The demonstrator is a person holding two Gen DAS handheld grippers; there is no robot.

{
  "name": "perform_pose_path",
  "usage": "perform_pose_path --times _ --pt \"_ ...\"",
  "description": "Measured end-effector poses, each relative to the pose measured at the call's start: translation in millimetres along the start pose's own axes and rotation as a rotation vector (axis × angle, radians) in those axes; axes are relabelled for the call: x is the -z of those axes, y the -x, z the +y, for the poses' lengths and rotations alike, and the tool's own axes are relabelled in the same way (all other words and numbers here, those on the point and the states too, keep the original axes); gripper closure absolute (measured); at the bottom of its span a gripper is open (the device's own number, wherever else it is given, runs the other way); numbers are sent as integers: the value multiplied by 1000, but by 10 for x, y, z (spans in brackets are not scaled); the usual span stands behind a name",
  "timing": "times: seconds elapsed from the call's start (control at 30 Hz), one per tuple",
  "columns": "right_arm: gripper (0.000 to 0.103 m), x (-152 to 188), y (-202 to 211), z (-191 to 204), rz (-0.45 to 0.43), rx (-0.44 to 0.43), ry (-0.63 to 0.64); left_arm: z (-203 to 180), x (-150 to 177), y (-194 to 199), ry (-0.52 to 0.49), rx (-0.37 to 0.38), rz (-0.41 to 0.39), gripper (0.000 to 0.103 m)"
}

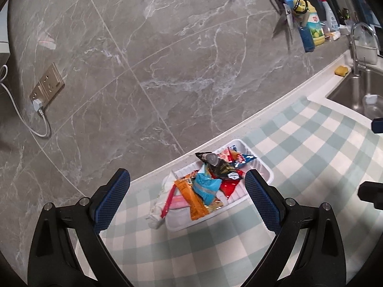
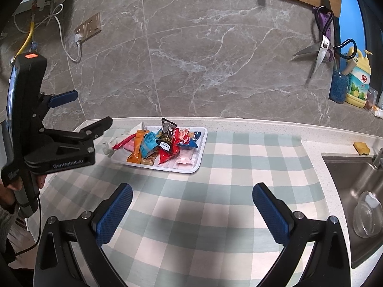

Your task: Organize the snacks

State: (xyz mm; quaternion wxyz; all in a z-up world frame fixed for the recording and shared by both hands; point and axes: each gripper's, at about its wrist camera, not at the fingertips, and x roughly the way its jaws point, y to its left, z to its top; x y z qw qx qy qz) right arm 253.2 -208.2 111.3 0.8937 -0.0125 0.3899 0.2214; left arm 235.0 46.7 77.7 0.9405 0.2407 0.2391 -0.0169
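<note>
Both tongs spread, empty: left gripper (image 1: 186, 199), right gripper (image 2: 192, 211) | snack packets (image 2: 165, 143) heaped in white tray (image 2: 199, 160) | light, crinkly, slippery; pinch sealed edges.

Cloth (image 2: 215, 191): pale green and white check. Tray (image 2: 191, 167): white. Packets on tray: orange (image 2: 137, 148), light blue (image 2: 149, 144), black (image 2: 166, 135), red (image 2: 166, 156), pink (image 2: 185, 159). Worktop (image 2: 263, 125): off-white, speckled. Wall (image 2: 191, 59): grey tile, white veining. Left tongs (image 1: 186, 196): black frame, blue textured pads (image 1: 109, 201). Right tongs (image 2: 191, 211): same colours. Sponge (image 2: 361, 147): yellow. Bottle (image 2: 357, 81): yellow, green-and-white label. Socket (image 2: 88, 27): gold-toned. Sink (image 2: 354, 179): steel grey.
</note>
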Motion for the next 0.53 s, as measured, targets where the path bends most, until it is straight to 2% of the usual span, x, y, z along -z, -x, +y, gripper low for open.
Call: perform_pose_path --times 0.2,0.47,0.53 --pt "1 24 0 -5 2 -5 -8 64 52 -94 34 28 41 5" --pt "1 57 -7 0 9 -11 -16 -181 41 13 -24 8 6 5" --pt "1 64 -13 4 11 -11 -16 -193 48 4 -16 43 17 5"
